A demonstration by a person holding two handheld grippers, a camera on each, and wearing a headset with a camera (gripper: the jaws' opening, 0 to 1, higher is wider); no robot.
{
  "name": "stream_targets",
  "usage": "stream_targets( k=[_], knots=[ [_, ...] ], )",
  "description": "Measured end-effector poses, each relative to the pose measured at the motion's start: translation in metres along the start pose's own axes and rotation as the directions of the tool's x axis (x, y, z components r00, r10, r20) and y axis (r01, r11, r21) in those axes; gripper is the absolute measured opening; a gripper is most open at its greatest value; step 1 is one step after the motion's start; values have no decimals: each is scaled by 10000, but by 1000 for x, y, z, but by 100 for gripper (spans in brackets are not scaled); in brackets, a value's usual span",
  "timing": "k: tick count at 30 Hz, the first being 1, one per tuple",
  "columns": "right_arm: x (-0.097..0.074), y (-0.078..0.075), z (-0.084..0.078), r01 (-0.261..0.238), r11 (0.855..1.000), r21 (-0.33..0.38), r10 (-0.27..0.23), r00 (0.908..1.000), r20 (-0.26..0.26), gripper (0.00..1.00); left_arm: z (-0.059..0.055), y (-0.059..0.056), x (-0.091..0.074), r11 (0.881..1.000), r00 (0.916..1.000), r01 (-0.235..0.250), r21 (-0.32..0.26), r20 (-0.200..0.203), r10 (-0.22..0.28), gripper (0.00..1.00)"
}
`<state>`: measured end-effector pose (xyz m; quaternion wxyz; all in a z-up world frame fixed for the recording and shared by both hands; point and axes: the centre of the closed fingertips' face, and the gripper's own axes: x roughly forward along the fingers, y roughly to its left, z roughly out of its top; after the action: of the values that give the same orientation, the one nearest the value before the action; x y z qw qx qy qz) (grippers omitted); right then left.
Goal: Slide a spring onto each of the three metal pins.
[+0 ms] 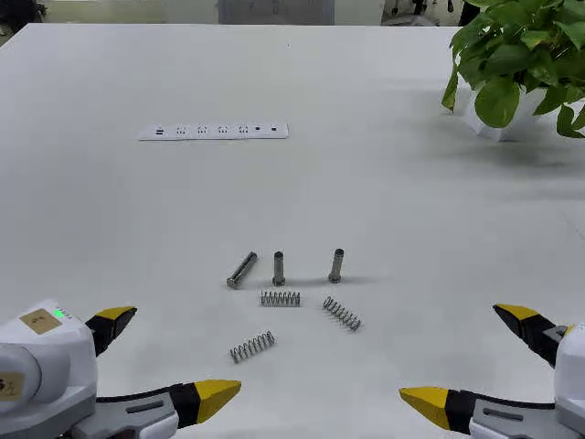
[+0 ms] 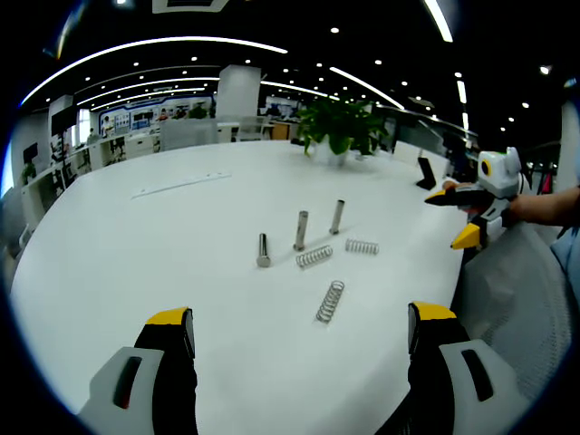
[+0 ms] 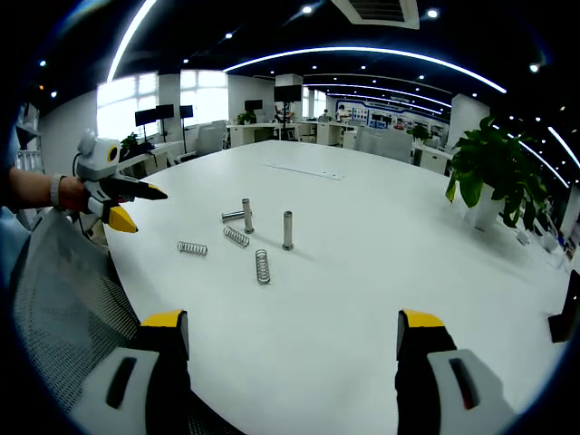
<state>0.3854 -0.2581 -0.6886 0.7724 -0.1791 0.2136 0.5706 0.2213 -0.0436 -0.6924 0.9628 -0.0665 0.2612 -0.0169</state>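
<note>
pins bare, springs loose: first pick-up not yet begun.
middle pin (image 1: 279,268) stands upright on the table (image 1: 384,183); right pin (image 1: 336,265) upright beside it, left pin (image 1: 241,270) lying on its side on the other flank. first spring (image 1: 280,298) lies just in front of the middle pin, second spring (image 1: 341,313) front-right of it, third spring (image 1: 252,347) farther front-left. left hand-held gripper (image 1: 174,355) and right hand-held gripper (image 1: 460,354) hover nearer the person than the middle pin, jaws apart, empty. judgement: step one. next move calls for pinching one spring and lining its bore over an upright pin; the fallen pin likely needs holding.
</note>
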Motion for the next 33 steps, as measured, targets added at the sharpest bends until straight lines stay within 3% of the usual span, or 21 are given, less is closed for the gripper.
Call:
stream_targets(
  k=[9,13,19,27,33],
  knots=[
    [1,9,1,-120,9977,-672,108,9998,-183,97,1,3,-1,9999,10000,-96,-43,27,96,100],
    [2,9,1,-130,9966,-819,115,9997,-192,97,3,9,-4,9980,9993,-271,-576,245,285,100],
    [2,10,1,-226,9963,-828,209,9996,-206,97,3,4,-1,9992,9997,-228,-335,77,230,100],
    [3,12,0,-296,9954,-908,274,9993,-253,97,3,7,7,9999,9994,-78,123,-340,82,96],
    [5,20,-2,-454,9816,-1854,351,9977,-581,97,16,14,13,9994,9990,26,348,-440,-10,97]
  ],
)
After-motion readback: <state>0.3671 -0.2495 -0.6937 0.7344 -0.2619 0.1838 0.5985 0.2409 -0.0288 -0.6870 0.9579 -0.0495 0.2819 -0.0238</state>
